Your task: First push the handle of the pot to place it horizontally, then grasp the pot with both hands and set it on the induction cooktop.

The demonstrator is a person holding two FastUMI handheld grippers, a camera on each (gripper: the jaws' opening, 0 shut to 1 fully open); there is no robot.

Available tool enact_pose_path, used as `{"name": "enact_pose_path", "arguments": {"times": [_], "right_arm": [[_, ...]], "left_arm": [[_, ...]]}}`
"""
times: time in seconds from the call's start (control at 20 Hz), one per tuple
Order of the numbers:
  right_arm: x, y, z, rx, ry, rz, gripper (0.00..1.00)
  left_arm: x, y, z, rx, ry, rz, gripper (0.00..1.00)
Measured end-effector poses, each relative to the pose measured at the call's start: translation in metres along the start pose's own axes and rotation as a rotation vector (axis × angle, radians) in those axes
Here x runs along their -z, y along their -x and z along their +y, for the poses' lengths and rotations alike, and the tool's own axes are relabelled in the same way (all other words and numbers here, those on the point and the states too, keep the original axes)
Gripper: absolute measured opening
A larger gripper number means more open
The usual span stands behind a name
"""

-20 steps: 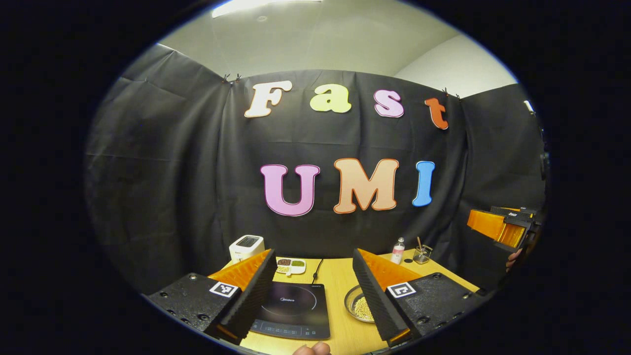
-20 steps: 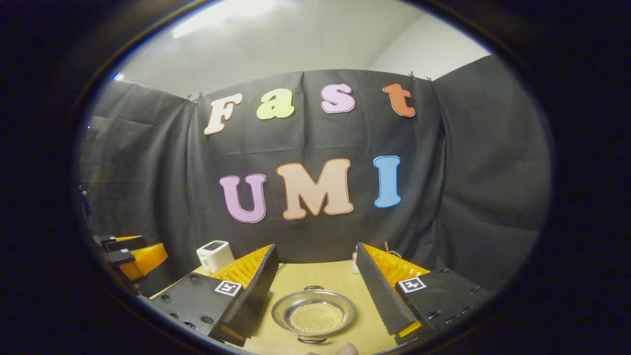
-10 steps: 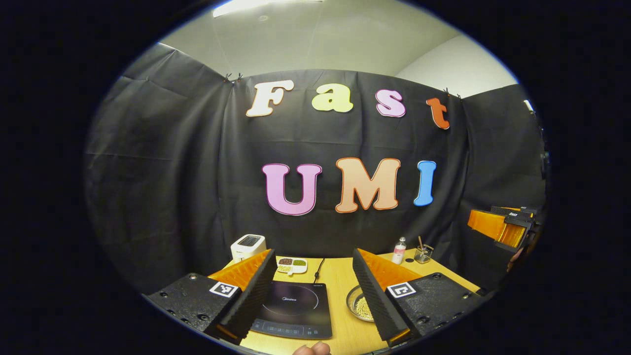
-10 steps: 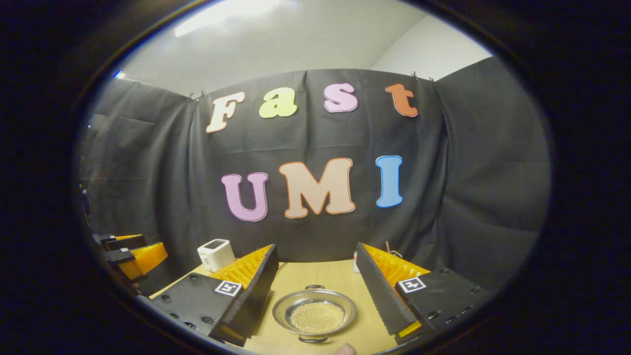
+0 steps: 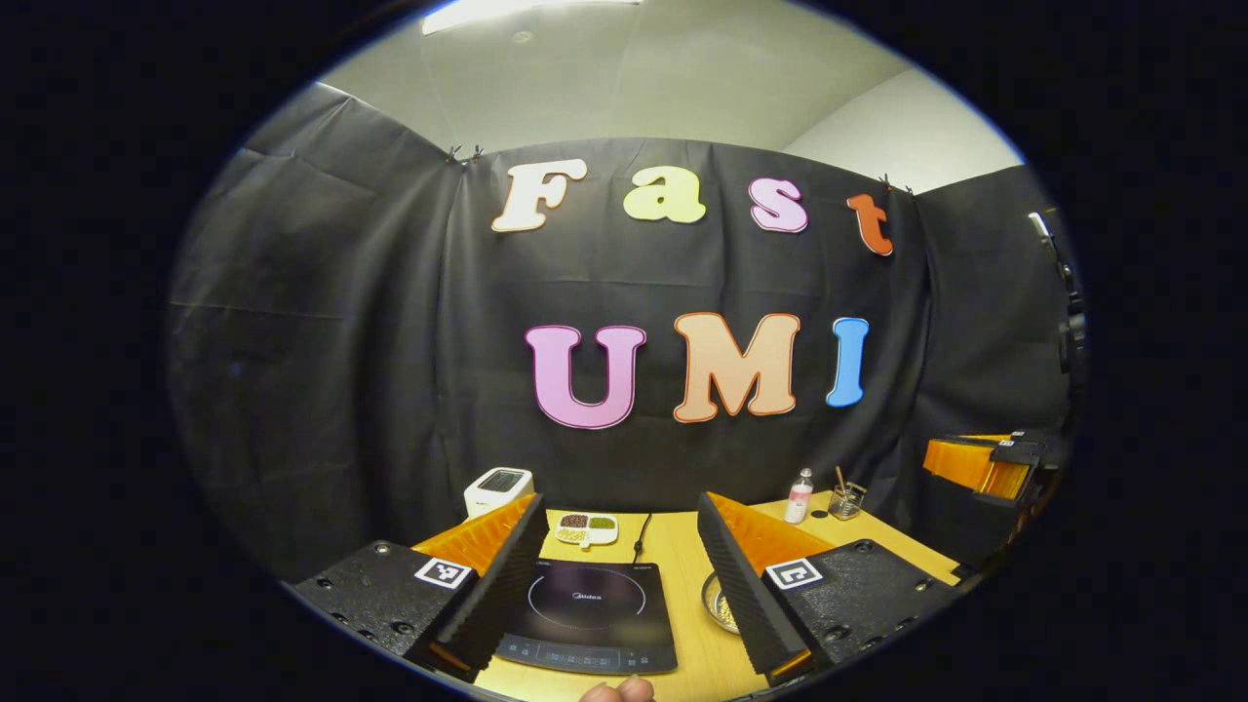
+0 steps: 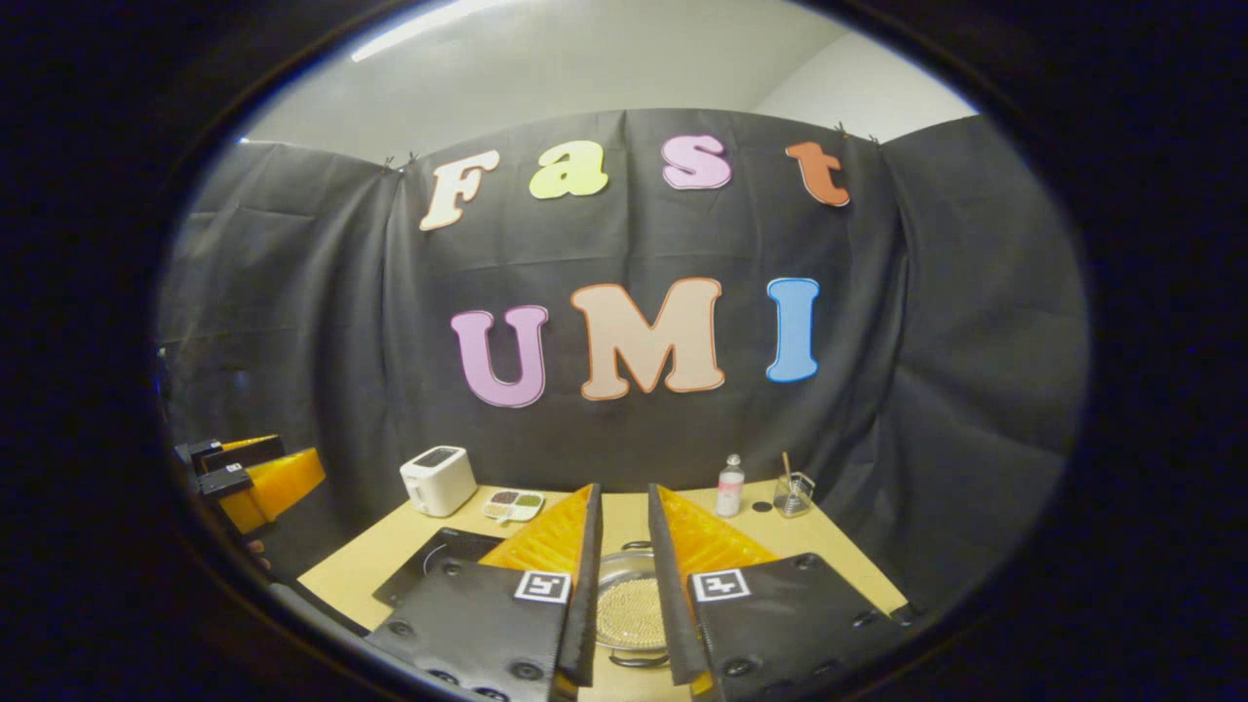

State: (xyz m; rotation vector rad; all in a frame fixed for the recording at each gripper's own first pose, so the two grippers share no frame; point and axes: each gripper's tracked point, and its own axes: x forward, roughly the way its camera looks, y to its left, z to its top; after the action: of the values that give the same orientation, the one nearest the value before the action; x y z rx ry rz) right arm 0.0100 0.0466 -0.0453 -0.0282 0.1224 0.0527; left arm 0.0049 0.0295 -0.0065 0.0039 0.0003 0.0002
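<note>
A shallow steel pot with yellowish grains sits on the wooden table. One loop handle points away and the other points toward me. My right gripper hovers above and before the pot, fingers drawn nearly together with a narrow slit and nothing between them. The black induction cooktop lies left of the pot, framed by my open left gripper. The pot's rim peeks past that gripper's right finger. Each gripper shows far off in the other's view: the right gripper, the left gripper.
At the table's back stand a white toaster, a divided dish of beans, a small bottle and a glass with a stick. The cooktop's cord runs toward the wall. A fingertip shows at the left gripper view's bottom edge.
The right gripper's fingers have closed from wide open to a narrow slit, and its view now takes in more of the table. The left gripper shifted slightly; it stays open.
</note>
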Motion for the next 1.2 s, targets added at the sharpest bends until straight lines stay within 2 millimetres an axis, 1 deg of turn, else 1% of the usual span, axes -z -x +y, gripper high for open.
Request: {"name": "enact_pose_path", "arguments": {"times": [0.05,0.1,0.15,0.2,0.25,0.3,0.35,0.4,0.45,0.5,0.55,0.65,0.7,0.8,0.85,0.9,0.95,1.0,1.05,1.1,1.15,1.2], "right_arm": [[0.006,-0.001,0.004,0.001,0.01,0.016,0.31],[0.009,0.001,-0.002,0.031,0.026,0.017,0.24],[0.01,-0.004,-0.001,0.028,0.028,0.02,0.14],[0.019,-0.01,0.005,0.007,0.017,0.039,0.05],[0.026,-0.013,0.011,-0.012,0.002,0.061,0.06],[0.038,-0.013,0.01,-0.014,-0.005,0.103,0.06],[0.049,-0.018,0.01,-0.04,-0.025,0.134,0.01],[0.063,-0.022,0.013,-0.061,-0.05,0.181,0.05],[0.074,-0.024,0.008,-0.061,-0.056,0.23,0.0],[0.084,-0.028,0.01,-0.092,-0.069,0.254,0.02],[0.089,-0.034,0.009,-0.114,-0.07,0.257,0.02],[0.103,-0.041,0.01,-0.176,-0.061,0.298,0.02],[0.112,-0.04,0.009,-0.199,-0.062,0.315,0.03],[0.126,-0.051,0.007,-0.241,-0.077,0.343,0.03],[0.133,-0.055,0.006,-0.26,-0.082,0.358,0.03],[0.141,-0.059,0.005,-0.278,-0.085,0.374,0.05],[0.148,-0.064,0.003,-0.293,-0.091,0.389,0.0],[0.156,-0.068,0.004,-0.311,-0.104,0.404,0.02],[0.166,-0.071,0.005,-0.328,-0.116,0.425,0.03],[0.177,-0.072,0.005,-0.341,-0.125,0.449,0.0],[0.189,-0.074,0.006,-0.357,-0.132,0.473,0.02],[0.203,-0.074,0.007,-0.371,-0.13,0.5,0.1]], "left_arm": [[0.002,0.0,0.002,0.003,0.002,0.003,0.94],[0.003,-0.001,0.003,0.008,0.004,0.005,0.89],[0.005,-0.002,0.006,0.009,0.004,0.008,0.94],[0.006,-0.003,0.009,0.003,0.004,0.013,0.94],[0.009,-0.005,0.01,-0.005,0.007,0.02,0.94],[0.011,-0.008,0.012,-0.016,0.011,0.027,0.89],[0.012,-0.009,0.013,-0.028,0.016,0.031,0.89],[0.013,-0.013,0.015,-0.044,0.017,0.035,0.94],[0.016,-0.014,0.015,-0.067,0.014,0.045,0.94],[0.019,-0.015,0.014,-0.079,0.012,0.06,0.89],[0.019,-0.017,0.007,-0.081,0.009,0.059,0.89],[0.019,-0.023,0.001,-0.098,-0.015,0.066,0.99],[0.02,-0.025,0.0,-0.116,-0.022,0.076,0.89],[0.021,-0.03,-0.01,-0.137,-0.007,0.087,0.9],[0.024,-0.032,-0.013,-0.152,-0.004,0.098,0.94],[0.026,-0.034,-0.015,-0.167,-0.005,0.107,0.89],[0.029,-0.036,-0.016,-0.18,-0.01,0.12,0.89],[0.033,-0.038,-0.018,-0.192,-0.018,0.135,0.94],[0.036,-0.039,-0.017,-0.207,-0.029,0.153,0.94],[0.039,-0.039,-0.016,-0.226,-0.038,0.171,0.89],[0.038,-0.039,-0.014,-0.243,-0.044,0.179,0.9],[0.036,-0.039,-0.014,-0.257,-0.048,0.182,0.95]]}}
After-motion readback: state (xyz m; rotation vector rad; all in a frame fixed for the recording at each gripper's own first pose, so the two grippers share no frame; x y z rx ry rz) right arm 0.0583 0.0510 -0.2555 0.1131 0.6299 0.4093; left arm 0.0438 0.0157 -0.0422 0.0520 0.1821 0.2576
